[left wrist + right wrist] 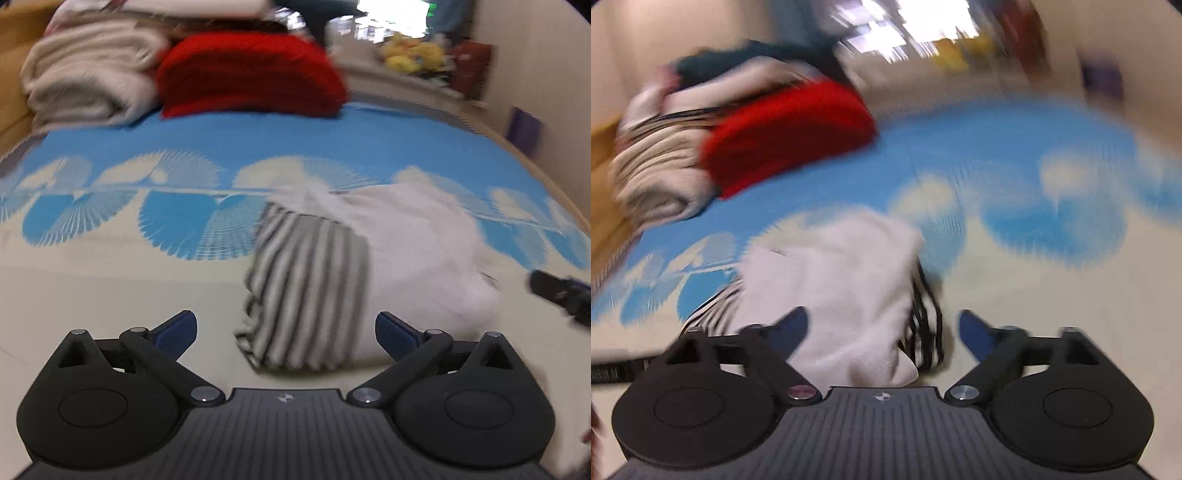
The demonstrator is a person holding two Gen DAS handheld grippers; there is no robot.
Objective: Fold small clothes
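While both views are blurred, the left gripper (pixel 286 332) and right gripper (pixel 882 332) are seen spread wide, nothing held. A folded striped-and-white garment (pixel 314 280) is laid on the blue-patterned bed (pixel 221 144), just ahead of them. No writing can be read.

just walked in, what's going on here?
A person is folding small clothes on a bed with a blue and cream cover, using a handheld gripper in each hand. The left gripper and right gripper both stand open, and neither holds anything. A small garment, striped on one side and white on the other, lies bunched on the cover in front of them. Folded blankets, cream and red, are stacked at the far end. Both views are motion-blurred.
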